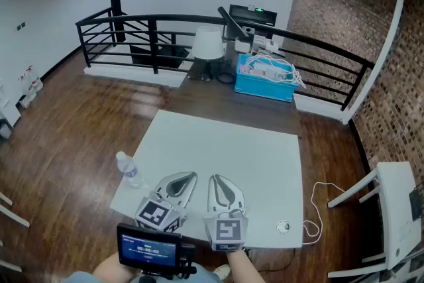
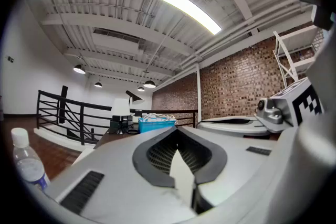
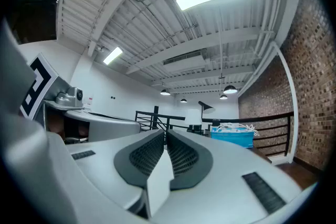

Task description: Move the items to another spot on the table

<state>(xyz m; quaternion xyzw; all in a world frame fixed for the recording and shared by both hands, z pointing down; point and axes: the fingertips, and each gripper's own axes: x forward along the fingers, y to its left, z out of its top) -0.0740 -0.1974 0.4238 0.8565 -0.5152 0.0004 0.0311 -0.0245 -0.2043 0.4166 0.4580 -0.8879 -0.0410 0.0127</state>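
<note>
- my left hand-held gripper (image 1: 191, 176) and right hand-held gripper (image 1: 216, 177) hover at the near edge of the desk (image 1: 232, 142). both have their 2 jaws closed together, with nothing between them.
- the water bottle (image 1: 130, 171) stands upright by the desk's left edge, near the left one. a small round thing (image 1: 283, 227) lies by the near right corner — too small to name.
- i judge the bottle light, thin-walled and tippy — i'd open wide and pinch its body gently.
</note>
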